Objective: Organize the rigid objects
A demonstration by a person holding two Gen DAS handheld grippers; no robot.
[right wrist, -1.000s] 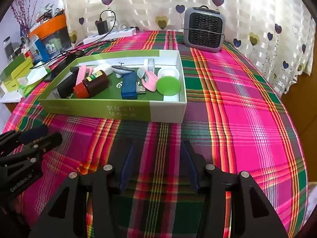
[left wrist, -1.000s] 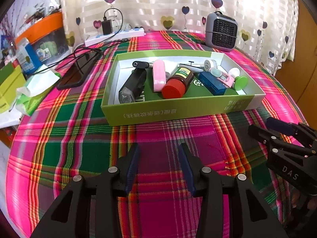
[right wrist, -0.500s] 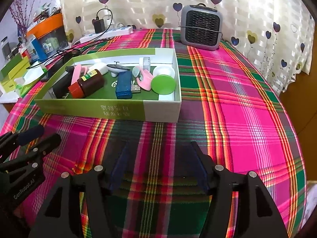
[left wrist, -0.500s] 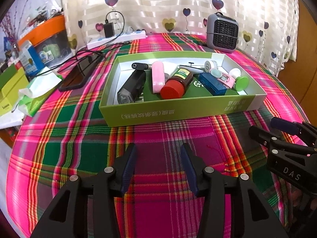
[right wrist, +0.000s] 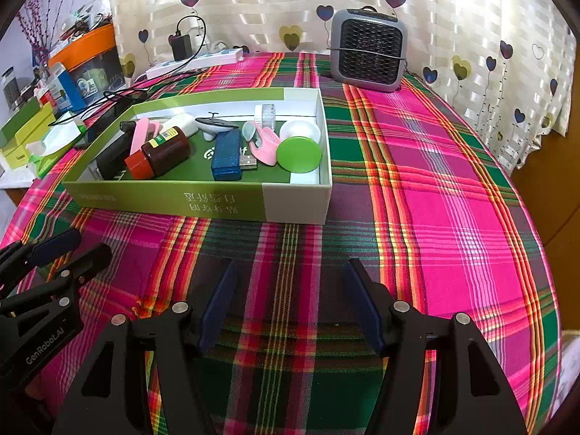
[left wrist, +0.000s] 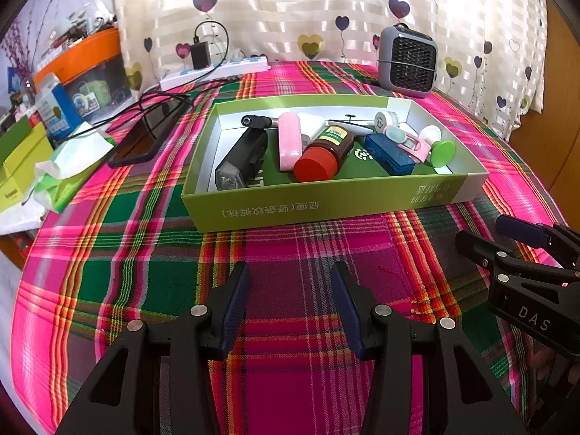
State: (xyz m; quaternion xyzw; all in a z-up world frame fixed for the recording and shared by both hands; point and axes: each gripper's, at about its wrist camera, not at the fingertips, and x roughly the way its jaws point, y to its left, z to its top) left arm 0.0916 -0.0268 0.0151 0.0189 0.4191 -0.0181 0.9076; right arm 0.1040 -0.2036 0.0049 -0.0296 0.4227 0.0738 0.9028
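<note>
The bench (left wrist: 297, 326) carries a plaid cloth; a grey fan heater (right wrist: 368, 50) stands at its far edge, and a power strip (left wrist: 217, 69) lies far left.

The green cardboard box (left wrist: 326, 206) lies ahead of both grippers, its long axis running left to right across the view. All the visible rigid objects lie inside it; none lies loose on the cloth near the grippers.

Left gripper (left wrist: 290, 304): jaws released, empty, low over the cloth just short of the box's near wall. Right gripper (right wrist: 290, 301): jaws released wider, empty, facing the box's right near corner.

Box contents, large to small:
- Black bike light (left wrist: 243, 159), left end, long axis front to back; the left gripper is nearer.
- Brown bottle (left wrist: 326, 152) with red cap, on its side, cap toward the grippers.
- Pink case (left wrist: 289, 141).
- Blue USB device (right wrist: 227, 156).
- Green round lid (right wrist: 299, 154), right end; the right gripper is nearer.

Judgement: any pick requires a forward reach over the near wall.
</note>
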